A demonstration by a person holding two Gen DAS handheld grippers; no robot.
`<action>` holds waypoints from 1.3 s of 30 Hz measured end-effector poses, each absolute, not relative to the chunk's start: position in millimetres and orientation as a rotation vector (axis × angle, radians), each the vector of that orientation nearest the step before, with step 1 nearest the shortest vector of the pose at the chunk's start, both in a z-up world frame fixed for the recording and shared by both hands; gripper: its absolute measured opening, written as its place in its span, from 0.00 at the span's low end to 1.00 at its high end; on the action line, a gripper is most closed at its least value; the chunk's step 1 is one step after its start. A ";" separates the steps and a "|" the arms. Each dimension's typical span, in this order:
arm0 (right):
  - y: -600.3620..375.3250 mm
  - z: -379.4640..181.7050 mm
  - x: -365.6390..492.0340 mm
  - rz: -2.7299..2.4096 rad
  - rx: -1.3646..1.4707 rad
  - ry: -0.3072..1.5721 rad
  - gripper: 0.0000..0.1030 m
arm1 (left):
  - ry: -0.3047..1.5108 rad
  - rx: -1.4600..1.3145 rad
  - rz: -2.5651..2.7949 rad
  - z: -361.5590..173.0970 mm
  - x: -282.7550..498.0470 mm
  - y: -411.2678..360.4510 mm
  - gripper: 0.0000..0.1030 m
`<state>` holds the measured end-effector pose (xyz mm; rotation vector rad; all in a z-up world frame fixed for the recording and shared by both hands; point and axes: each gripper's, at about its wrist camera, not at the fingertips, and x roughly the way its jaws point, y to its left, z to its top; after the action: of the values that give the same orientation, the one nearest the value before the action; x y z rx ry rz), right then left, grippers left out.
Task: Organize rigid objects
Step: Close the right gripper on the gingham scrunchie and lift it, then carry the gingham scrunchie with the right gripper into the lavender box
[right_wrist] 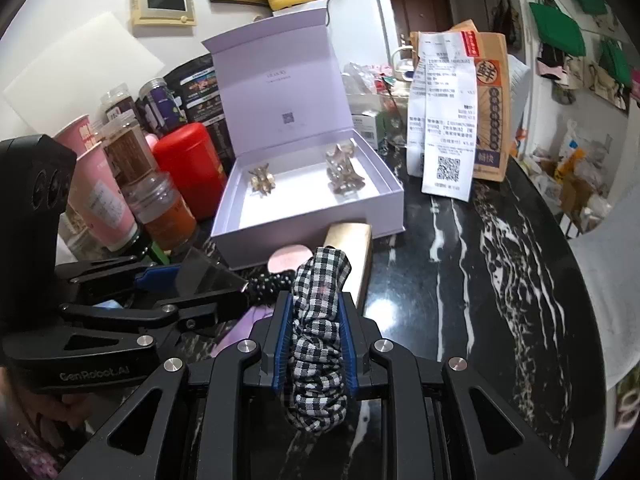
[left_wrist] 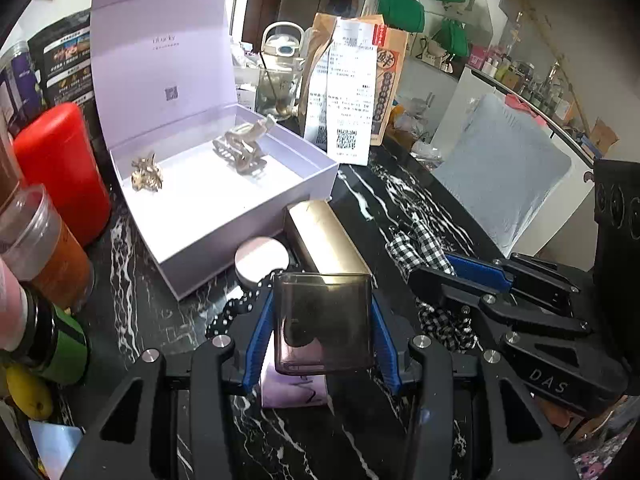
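Between my left gripper (left_wrist: 323, 330) pads sits one smoky translucent case (left_wrist: 324, 324), squarish with rounded corners, pinched on both flat sides and held above the black marble table (left_wrist: 400, 208). My right gripper (right_wrist: 314, 344) is clamped on one black-and-white gingham scrunchie (right_wrist: 318, 320), bunched up and poking out past the fingertips. I see the right tool level, just to the right of the left one, both aimed toward the box.

Just ahead of the left gripper lie one gold rectangular bar (left_wrist: 326, 240) and one round pink tin (left_wrist: 262, 260), side by side and touching; a beaded black band (left_wrist: 240, 308) lies close under the left pad. Beneath the case lies a lilac card (left_wrist: 294, 388).

Farther ahead stands one open lilac gift box (left_wrist: 248, 216), lid upright. Inside it I count two hair claws: a small gold one (left_wrist: 147, 173) at the left and a larger beige one (left_wrist: 244, 148) at the right, well apart.

Left of the box stands one red canister (left_wrist: 60, 164); right of it, one paper bag (left_wrist: 390, 80) with long receipts (left_wrist: 350, 92) hanging down its front.
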<state>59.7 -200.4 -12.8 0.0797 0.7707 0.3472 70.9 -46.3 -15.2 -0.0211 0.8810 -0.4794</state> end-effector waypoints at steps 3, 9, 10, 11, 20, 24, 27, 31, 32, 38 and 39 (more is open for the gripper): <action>-201.0 -9.1 62.9 0.361 0.075 0.761 0.22 | 0.870 -0.015 -0.476 -10.1 75.1 -47.8 0.44; -202.3 -0.5 77.8 0.393 0.078 0.750 0.22 | 0.845 -0.019 -0.468 0.9 88.2 -46.7 0.44; -202.5 0.8 80.6 0.398 0.077 0.748 0.22 | 0.839 -0.020 -0.467 3.3 90.9 -46.0 0.44; -202.6 2.4 84.0 0.402 0.077 0.746 0.22 | 0.833 -0.021 -0.466 5.4 93.4 -45.6 0.44; -197.4 19.9 109.5 0.429 0.045 0.715 0.22 | 0.794 -0.033 -0.463 19.6 117.3 -39.1 0.44; -194.1 28.6 122.1 0.436 0.025 0.697 0.22 | 0.778 -0.035 -0.457 25.0 129.7 -34.3 0.44; -190.8 35.0 131.3 0.440 0.012 0.680 0.22 | 0.766 -0.034 -0.443 29.5 139.8 -30.3 0.44; -185.4 41.0 144.0 0.451 -0.006 0.672 0.22 | 0.758 -0.032 -0.432 33.0 153.4 -26.7 0.44; -184.1 42.3 147.3 0.457 -0.010 0.668 0.22 | 0.757 -0.034 -0.432 33.6 156.4 -25.8 0.44; -179.7 50.0 168.9 0.467 -0.024 0.645 0.22 | 0.741 -0.040 -0.406 38.7 177.9 -20.8 0.44; -179.5 51.2 172.2 0.466 -0.025 0.640 0.22 | 0.736 -0.041 -0.400 39.7 182.3 -20.2 0.44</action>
<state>172.2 -179.5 51.2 -0.0249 0.6400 0.4658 182.3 -20.2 39.7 -0.0414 0.7359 -0.4002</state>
